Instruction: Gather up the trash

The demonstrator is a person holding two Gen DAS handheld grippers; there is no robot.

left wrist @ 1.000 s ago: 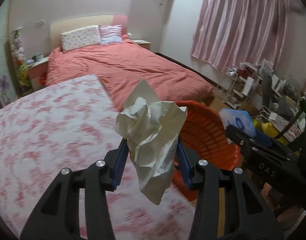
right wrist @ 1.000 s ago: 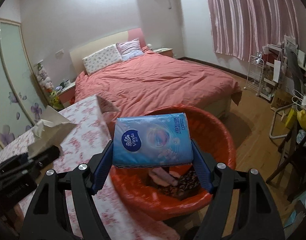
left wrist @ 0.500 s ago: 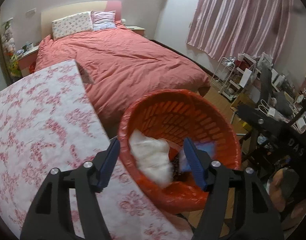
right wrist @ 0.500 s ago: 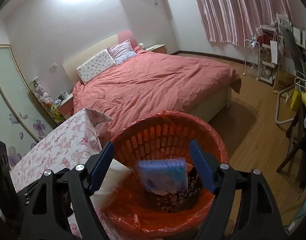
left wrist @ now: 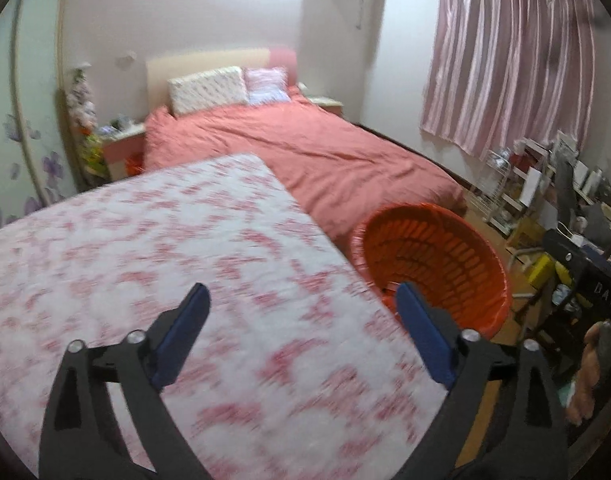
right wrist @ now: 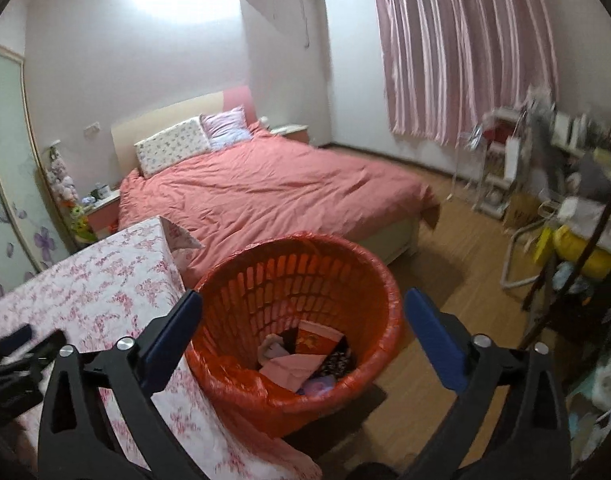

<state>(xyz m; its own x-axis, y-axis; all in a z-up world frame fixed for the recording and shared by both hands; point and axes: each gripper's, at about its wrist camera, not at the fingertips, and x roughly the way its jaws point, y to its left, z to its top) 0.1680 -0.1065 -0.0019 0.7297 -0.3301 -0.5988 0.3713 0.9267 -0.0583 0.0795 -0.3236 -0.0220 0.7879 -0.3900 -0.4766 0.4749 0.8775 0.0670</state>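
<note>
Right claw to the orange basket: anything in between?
Nothing visible. The right claw, opening and empty, looks straight into the orange basket; the flowered table stays off to its left.

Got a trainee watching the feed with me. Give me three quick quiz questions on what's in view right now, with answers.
1. True or false: the left gripper holds crumpled paper.
2. Where does the orange basket stand? A) on the bed B) on the floor beside the floral table C) on the table
3. What covers the table?

Key: 1. False; nothing is between its opening jaws. 2. B. 3. A pink floral cloth.
</note>
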